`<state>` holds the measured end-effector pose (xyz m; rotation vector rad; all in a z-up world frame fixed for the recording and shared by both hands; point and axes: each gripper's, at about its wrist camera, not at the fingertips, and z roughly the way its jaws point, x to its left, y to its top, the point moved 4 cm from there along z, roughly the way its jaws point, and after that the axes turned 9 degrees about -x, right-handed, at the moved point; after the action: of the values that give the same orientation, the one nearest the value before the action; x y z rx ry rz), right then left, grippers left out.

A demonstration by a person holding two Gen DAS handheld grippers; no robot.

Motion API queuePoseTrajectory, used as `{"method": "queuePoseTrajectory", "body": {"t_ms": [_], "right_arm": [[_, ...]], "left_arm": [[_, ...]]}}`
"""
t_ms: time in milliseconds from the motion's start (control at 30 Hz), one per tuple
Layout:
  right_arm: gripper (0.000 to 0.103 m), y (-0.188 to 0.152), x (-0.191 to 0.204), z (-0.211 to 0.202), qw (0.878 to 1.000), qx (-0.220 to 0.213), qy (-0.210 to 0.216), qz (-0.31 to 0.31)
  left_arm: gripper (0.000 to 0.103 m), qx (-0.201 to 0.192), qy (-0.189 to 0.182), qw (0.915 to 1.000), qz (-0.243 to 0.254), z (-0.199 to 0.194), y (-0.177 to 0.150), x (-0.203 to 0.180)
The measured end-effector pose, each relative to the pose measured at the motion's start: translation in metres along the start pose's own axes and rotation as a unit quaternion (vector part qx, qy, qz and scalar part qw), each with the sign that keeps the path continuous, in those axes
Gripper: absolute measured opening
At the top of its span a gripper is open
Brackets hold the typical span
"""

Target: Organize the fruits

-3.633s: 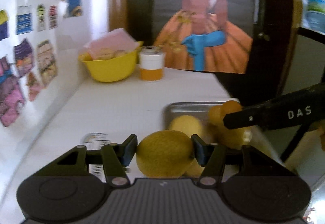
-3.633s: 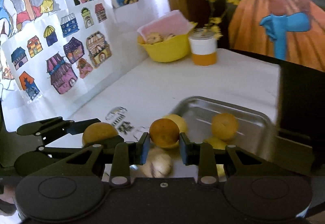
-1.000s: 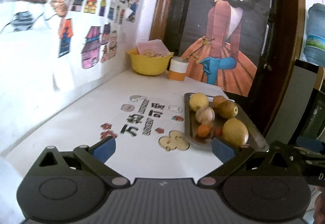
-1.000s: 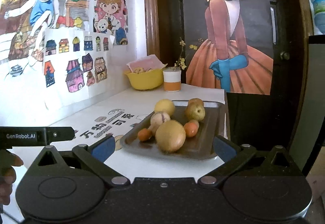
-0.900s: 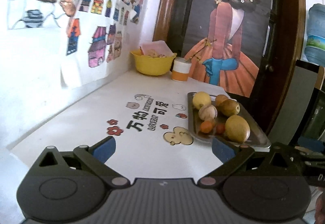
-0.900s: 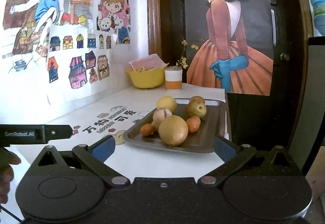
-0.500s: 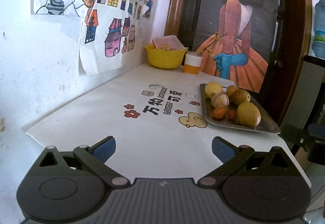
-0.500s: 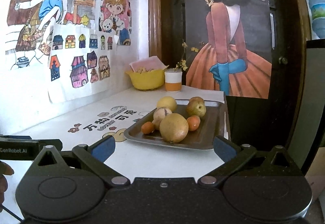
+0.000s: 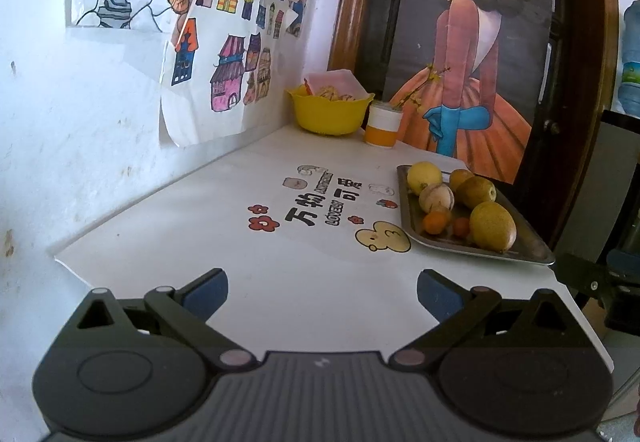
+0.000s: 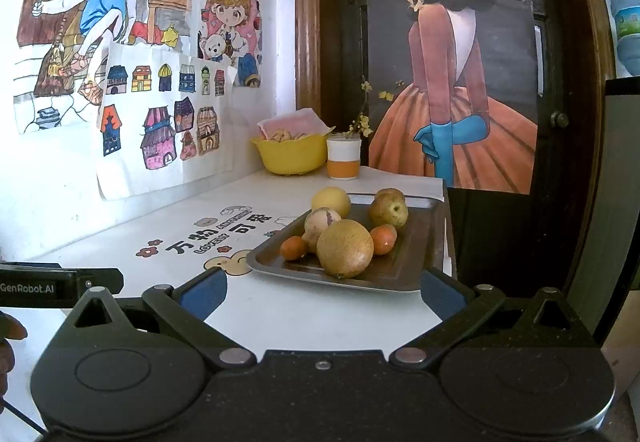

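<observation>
Both tools, left tool (image 9: 322, 292) and right tool (image 10: 323, 292), hang spread apart and empty above the desk's (image 9: 248, 262) near edge. Six fruits (image 10: 345, 248) sit together on the metal tray (image 10: 404, 274) along the desk's right edge.

A home: children's drawings (image 10: 160, 121) taped to the wall, a painted-girl poster (image 10: 452, 81) on the door.

Bright daylight — white wall (image 9: 60, 129) overexposed; fisheye edges bowed, corners vignetted.
</observation>
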<state>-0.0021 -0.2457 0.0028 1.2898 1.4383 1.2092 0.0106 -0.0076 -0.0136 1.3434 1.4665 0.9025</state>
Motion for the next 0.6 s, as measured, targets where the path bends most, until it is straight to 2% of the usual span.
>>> {"method": "queuePoseTrajectory", "body": {"t_ms": [600], "right_arm": [[0.102,-0.0005,0.0009,-0.0008,1.000,0.000,0.000,0.000]], "left_arm": [[0.102,0.000,0.004,1.0000,0.000,-0.0008,-0.0009,0.0014]]}}
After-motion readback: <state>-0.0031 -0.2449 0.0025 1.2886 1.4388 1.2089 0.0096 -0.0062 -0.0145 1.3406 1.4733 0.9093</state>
